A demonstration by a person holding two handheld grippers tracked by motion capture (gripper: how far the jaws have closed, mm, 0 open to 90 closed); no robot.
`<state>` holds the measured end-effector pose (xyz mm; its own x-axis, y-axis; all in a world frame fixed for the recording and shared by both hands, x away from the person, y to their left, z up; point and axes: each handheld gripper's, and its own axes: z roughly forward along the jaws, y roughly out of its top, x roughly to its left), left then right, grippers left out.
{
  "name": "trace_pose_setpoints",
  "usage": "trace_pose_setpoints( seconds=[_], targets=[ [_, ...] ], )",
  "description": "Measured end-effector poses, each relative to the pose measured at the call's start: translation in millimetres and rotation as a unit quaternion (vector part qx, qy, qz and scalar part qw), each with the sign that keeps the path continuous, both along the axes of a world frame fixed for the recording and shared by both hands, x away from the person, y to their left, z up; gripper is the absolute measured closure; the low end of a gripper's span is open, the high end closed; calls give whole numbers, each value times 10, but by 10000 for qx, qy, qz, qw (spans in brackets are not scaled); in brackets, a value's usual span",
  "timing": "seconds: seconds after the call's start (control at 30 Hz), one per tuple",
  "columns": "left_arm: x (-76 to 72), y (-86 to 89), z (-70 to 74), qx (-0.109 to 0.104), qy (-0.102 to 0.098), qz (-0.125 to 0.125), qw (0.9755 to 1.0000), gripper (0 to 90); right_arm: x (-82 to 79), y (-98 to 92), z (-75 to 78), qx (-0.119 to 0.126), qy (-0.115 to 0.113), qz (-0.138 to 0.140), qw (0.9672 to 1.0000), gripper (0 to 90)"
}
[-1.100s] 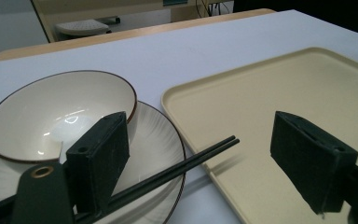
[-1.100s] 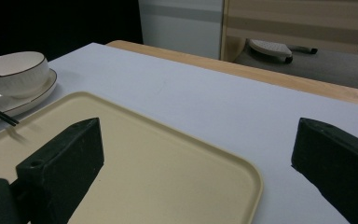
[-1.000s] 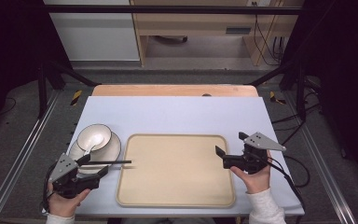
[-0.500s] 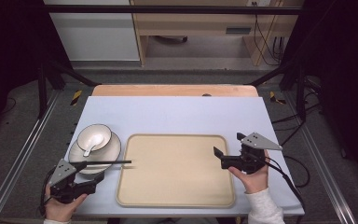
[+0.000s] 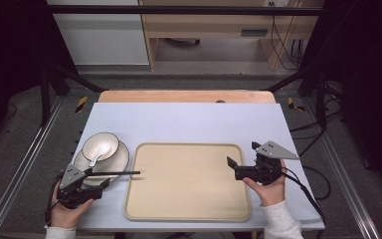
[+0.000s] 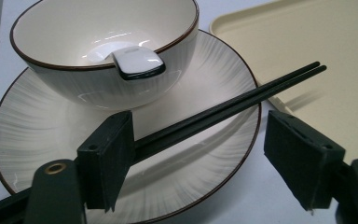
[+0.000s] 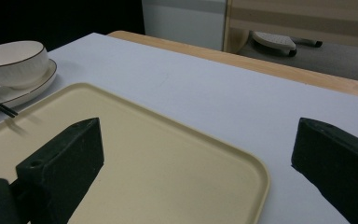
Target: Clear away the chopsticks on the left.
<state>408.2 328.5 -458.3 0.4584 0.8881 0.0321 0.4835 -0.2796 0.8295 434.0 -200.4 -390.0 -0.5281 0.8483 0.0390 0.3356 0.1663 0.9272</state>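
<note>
Two black chopsticks (image 6: 233,105) lay across the plate's (image 6: 37,135) rim at the bowl's (image 5: 100,145) five o'clock, touching one pad of the left tool (image 6: 200,154), whose jaws had just been closing and needed centring, while the right tool (image 7: 200,172) stood released over the tray (image 5: 189,179).

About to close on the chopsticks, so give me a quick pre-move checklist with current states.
1. Chopsticks between the left gripper jaws: ok, beside one pad; jaws just closing.
2. Pair together: ok.
3. Chopsticks resting on plate rim: ok.
4. Bowl with spoon apart from the jaws: ok.
5. Tray bare: ok.
6. Right gripper open, holding nothing: ok.
</note>
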Motion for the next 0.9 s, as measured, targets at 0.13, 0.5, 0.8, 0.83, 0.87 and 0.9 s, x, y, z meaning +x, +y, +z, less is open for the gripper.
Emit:
trace_pose_setpoints(
  seconds=[0.13,0.5,0.8,0.83,0.87,0.9],
  targets=[
    [37,16,-17,56,39,2,10000,281,3,4,-6,-21,15,10,10000,25],
    [67,13,-35,176,163,47,9997,393,3,8,-9,-13,24,10,10000,25],
    [78,-1,-33,232,284,71,9993,510,3,6,-5,4,26,-4,10000,25],
    [78,-6,-31,219,316,64,9992,522,4,4,-5,10,19,4,10000,25],
    [81,-8,-28,238,319,50,9992,535,2,5,-3,18,27,-1,10000,25],
    [83,-12,-28,239,325,53,9992,575,3,4,-3,24,22,-4,10000,25]
  ],
)
